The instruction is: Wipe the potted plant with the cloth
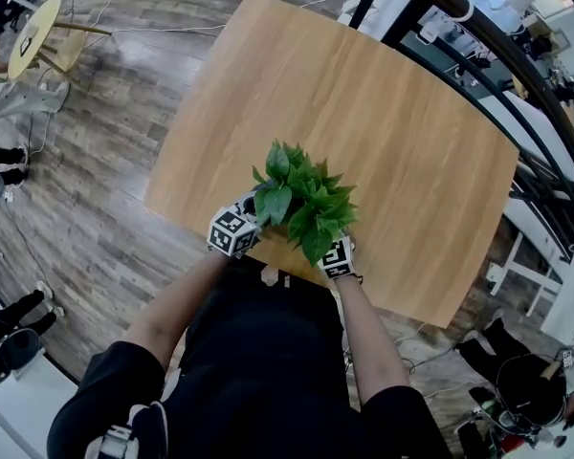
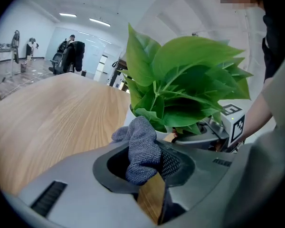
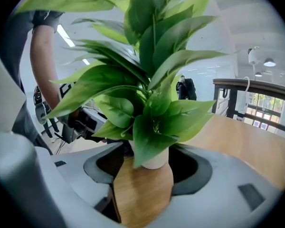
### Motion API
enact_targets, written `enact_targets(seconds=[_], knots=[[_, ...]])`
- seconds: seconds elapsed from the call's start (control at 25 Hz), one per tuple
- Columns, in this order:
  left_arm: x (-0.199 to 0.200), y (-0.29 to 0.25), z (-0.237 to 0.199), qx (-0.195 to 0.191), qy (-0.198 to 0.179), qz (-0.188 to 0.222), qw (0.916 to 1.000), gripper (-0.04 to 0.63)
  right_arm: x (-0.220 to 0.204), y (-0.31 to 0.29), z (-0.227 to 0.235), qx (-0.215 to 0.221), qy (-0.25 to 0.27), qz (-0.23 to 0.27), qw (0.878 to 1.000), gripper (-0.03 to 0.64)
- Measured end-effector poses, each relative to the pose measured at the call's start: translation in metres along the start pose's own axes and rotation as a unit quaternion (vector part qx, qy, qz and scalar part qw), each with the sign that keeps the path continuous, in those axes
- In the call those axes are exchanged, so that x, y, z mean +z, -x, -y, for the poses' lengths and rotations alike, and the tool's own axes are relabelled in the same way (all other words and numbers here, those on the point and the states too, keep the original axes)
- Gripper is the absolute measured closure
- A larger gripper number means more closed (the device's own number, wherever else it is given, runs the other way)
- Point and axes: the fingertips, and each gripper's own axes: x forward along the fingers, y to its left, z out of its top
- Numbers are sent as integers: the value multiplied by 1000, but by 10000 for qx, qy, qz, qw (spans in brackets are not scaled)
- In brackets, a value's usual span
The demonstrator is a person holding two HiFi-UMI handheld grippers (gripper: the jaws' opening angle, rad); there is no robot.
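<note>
The potted plant [image 1: 303, 204] stands upright at the near edge of the wooden table [image 1: 411, 161], right in front of the person, with a gripper on each side of it. The left gripper [image 2: 147, 161] has its jaws clamped on a grey cloth [image 2: 141, 146], which bunches up out of them. The free end of the cloth reaches to the near left side of the white pot [image 2: 130, 112], just under the lowest leaves [image 2: 190, 80]. Whether it presses on the pot or only lies next to it cannot be told. The right gripper [image 3: 147, 177] comes in from the other side with its jaws apart. The pot stands between their tips with a gap on either side, so it looks bracketed rather than gripped, probably to steady the plant. Judged by this, the preparation is done: the cloth is in hand and brought to the plant. The wiping itself seems to be at or near its start. The leaves look clean and glossy in both gripper views, but nothing shows which of them, if any, the cloth has covered. Most of the foliage rises well above the cloth, so the upper leaves probably remain to be wiped.
</note>
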Motion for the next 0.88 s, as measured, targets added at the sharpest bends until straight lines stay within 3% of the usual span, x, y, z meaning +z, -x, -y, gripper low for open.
enact_targets(seconds=[0.24, 0.4, 0.52, 0.72, 0.88], knots=[[7, 5, -17, 242, 223, 168, 9993, 472, -11, 9, -27, 447, -34, -144, 9989, 342], [9, 3, -17, 239, 179, 157, 9994, 472, -13, 10, -3, -73, 113, -152, 9998, 341], [11, 3, -17, 263, 140, 148, 9994, 472, -4, 4, -1, -98, 420, -124, 9990, 341], [9, 4, -16, 309, 344, 107, 9989, 472, -1, -4, -6, -191, 15, -41, 9998, 341], [-4, 5, 4, 70, 28, -149, 9999, 472, -3, -6, -2, -434, -121, -40, 9990, 342]])
